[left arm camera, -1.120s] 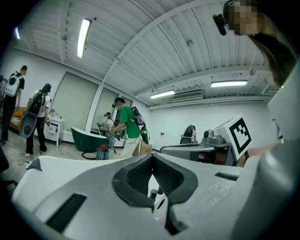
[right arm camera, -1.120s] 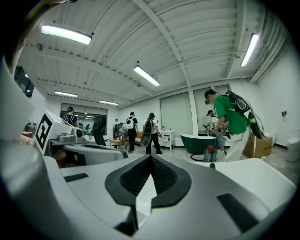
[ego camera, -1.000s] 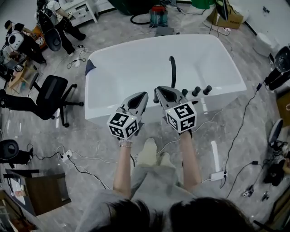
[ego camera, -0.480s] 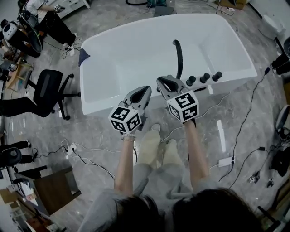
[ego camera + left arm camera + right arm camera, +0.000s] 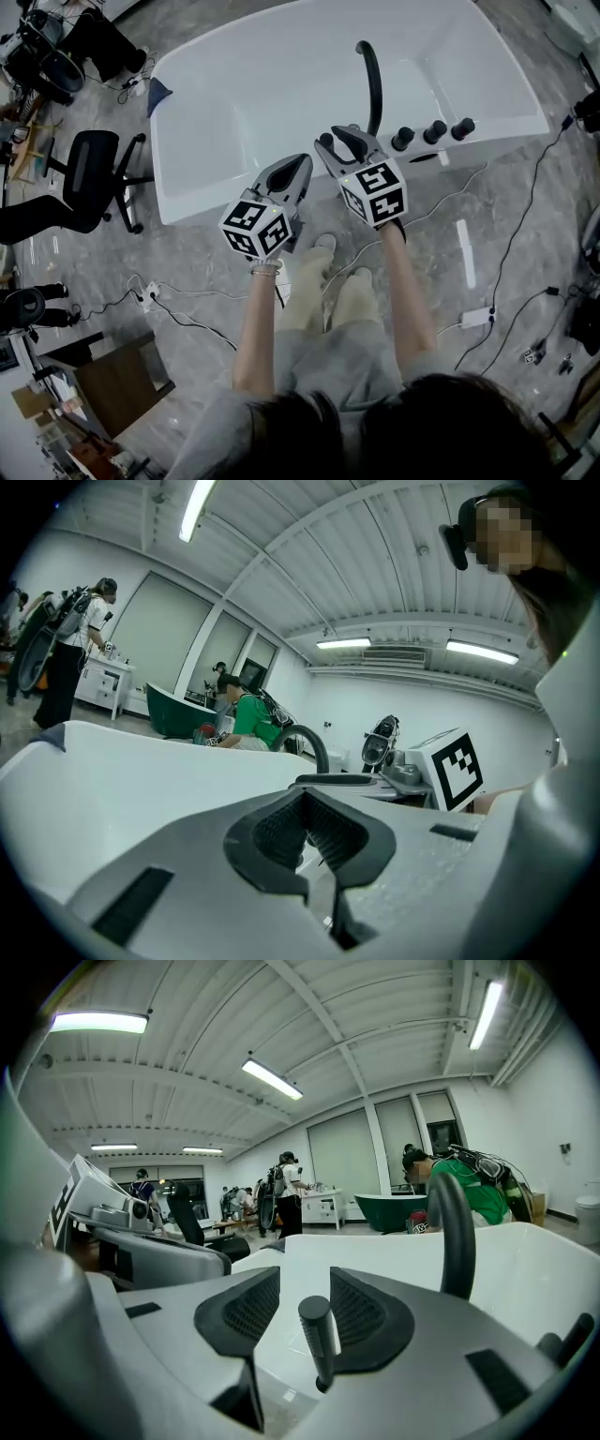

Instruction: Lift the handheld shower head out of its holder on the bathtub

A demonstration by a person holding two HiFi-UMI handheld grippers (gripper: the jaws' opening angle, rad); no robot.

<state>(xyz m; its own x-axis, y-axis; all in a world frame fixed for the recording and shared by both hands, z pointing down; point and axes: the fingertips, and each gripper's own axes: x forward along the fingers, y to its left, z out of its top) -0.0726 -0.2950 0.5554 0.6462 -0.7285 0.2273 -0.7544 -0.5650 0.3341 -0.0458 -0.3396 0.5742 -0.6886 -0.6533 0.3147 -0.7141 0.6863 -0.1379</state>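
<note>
The white bathtub (image 5: pixel 202 202) lies ahead of me, with a black curved spout (image 5: pixel 373 80) and three black knobs (image 5: pixel 436 131) on its near rim. The handheld shower head (image 5: pixel 317 1330) is a slim black stick standing upright in its holder on that rim. My right gripper (image 5: pixel 305 1312) is level with it; its jaws are opening and stand either side of the stick, which is nearer the right pad, without pressing it. In the head view the right gripper (image 5: pixel 335 141) is at the rim left of the knobs. My left gripper (image 5: pixel 309 822) is shut and empty, just left of it (image 5: pixel 300 164).
A black office chair (image 5: pixel 89 173) stands left of the tub. Cables and a white power strip (image 5: pixel 476 317) lie on the grey floor to the right. The spout (image 5: pixel 457 1232) rises close behind the shower head. People stand at desks far behind the tub (image 5: pixel 286 1194).
Both grippers have come down and forward to the tub's near rim. The right gripper's jaws have parted and now stand around the shower head's handle. The left stays shut.
</note>
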